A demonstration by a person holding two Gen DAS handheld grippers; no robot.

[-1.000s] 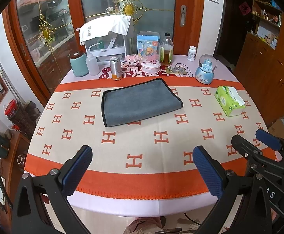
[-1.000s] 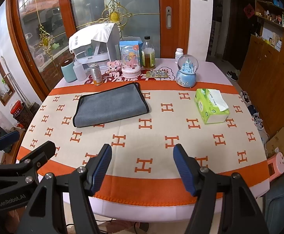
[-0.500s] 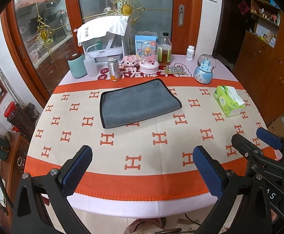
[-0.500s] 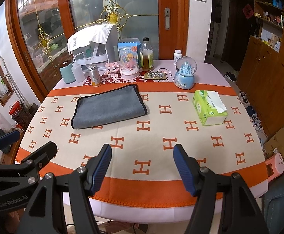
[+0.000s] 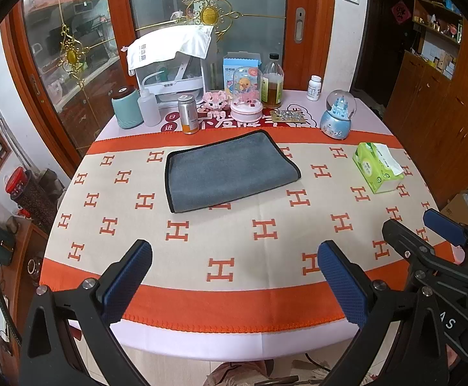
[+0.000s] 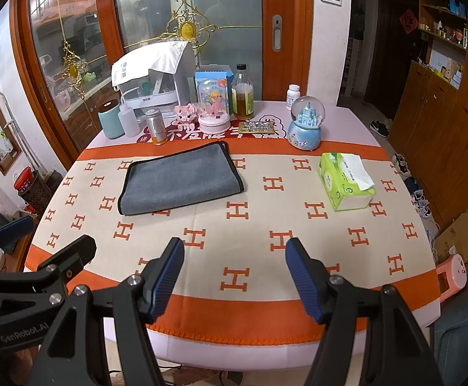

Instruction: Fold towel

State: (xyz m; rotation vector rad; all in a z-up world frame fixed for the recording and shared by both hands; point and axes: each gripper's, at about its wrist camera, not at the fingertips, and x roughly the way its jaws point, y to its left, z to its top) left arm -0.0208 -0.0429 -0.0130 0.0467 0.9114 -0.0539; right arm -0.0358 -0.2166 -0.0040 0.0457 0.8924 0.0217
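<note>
Progress check: the grey microfibre towel with black piping point(image 5: 230, 170) lies flat on the table point(image 5: 266, 289), well ahead of both tongs and past the midline of the patterned orange-and-cream cloth. It appears already doubled over, since a layered edge shows along its right side, so judge at least one fold as done; whether a further fold is required cannot be settled from these views.

Your left tongs point(image 5: 234, 283) are spread wide with nothing between the blue pads, hovering over the near orange border of the table. Your right tongs point(image 6: 234, 276) are likewise spread and empty, level with the left pair and just to its right. Neither pair touches the towel.

From the left tongs, the towel sits straight ahead and slightly left. From the right tongs, it sits ahead and clearly left.

If another fold is wanted, you would need to reach forward to the towel's near corners. Note the green tissue pack point(image 6: 346, 181), ahead and right of the right tongs, and the orange-banded metal can point(image 5: 188, 114) just beyond the towel's far edge.
</note>
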